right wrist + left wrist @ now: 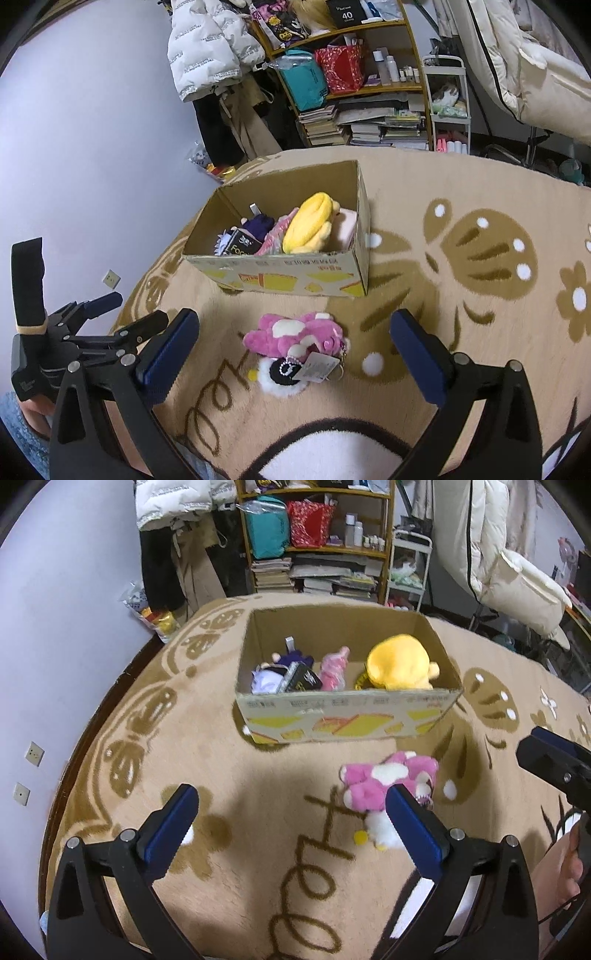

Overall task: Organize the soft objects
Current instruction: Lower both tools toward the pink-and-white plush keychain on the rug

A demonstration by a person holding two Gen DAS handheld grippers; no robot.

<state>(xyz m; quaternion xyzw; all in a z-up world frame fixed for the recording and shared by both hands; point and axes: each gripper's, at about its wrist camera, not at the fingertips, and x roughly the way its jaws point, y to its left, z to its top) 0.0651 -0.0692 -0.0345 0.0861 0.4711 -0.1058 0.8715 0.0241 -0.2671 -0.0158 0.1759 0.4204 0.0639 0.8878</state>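
A pink-and-white plush toy (388,781) (295,332) lies on the beige rug in front of an open cardboard box (347,716) (280,277). A small white-and-black plush with a tag (284,374) lies against it. The box holds a yellow plush (399,662) (310,223), a pink toy (334,668) and a purple doll (291,661). My left gripper (291,812) is open and empty, left of the pink plush. My right gripper (293,339) is open and empty, its fingers either side of the pink plush, above it.
The patterned rug (221,746) (461,302) covers the floor. A cluttered bookshelf (317,542) (362,85), hanging coats (210,48) and a white cart (448,107) stand behind the box. A lilac wall (55,627) runs along the left.
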